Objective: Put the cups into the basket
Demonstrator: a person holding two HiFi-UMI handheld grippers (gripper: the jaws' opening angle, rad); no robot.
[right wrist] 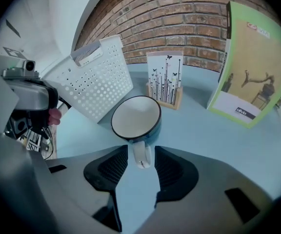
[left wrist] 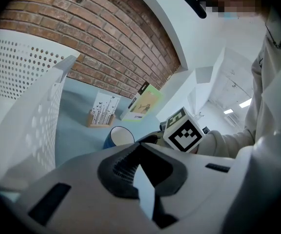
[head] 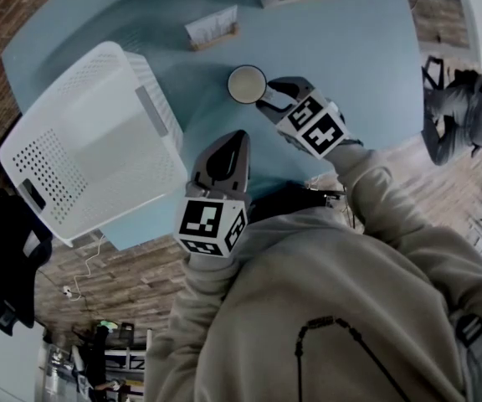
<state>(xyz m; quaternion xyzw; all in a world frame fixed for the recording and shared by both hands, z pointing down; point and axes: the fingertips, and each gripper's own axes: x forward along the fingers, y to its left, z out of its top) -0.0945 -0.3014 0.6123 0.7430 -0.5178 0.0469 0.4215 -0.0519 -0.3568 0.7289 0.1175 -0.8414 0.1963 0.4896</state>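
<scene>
A blue mug with a white inside [right wrist: 135,118] stands upright on the pale blue counter [head: 350,48], the only cup in view, with its handle [right wrist: 141,156] turned toward the person. The right gripper [head: 266,100] is released: its jaws are spread wide on either side of the handle, and neither pad presses on it. The handle is narrow and curved, so a pinch that lands off-centre would likely turn or push the mug rather than catch it. A hold on the handle alone could also let the mug swing, tip or slip when raised. The left gripper [head: 234,141] is clenched on nothing and hangs between the mug and the white perforated basket [head: 48,174] to the left, so it may block the carry. The basket's walls are tall, and a low pass could knock the mug against the rim. A card stand [right wrist: 165,79] and a green box [right wrist: 250,67] stand behind the mug.
</scene>
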